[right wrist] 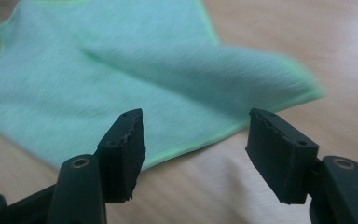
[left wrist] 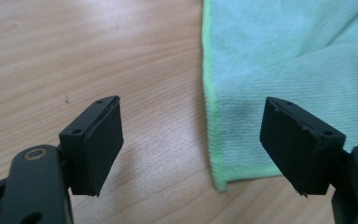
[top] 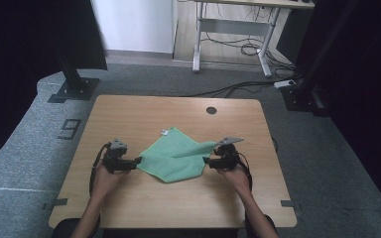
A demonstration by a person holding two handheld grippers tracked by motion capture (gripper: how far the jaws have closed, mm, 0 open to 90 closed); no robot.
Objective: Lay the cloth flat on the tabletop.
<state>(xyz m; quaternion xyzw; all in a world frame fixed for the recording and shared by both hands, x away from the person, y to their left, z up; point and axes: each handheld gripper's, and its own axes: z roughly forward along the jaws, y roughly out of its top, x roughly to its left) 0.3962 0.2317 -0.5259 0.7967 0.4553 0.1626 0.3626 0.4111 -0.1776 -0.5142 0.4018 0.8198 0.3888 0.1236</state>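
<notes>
Both grippers, left and right, are held released at opposite corners of the green cloth, which lies folded between them on the surface.

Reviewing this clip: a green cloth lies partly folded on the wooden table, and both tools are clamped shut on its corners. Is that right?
Not quite. The green cloth does lie partly folded on the wooden table, but neither tool grips it. The left gripper view shows the left tool with jaws apart, a cloth corner lying loose between them; the right gripper view shows the right tool open too.
</notes>
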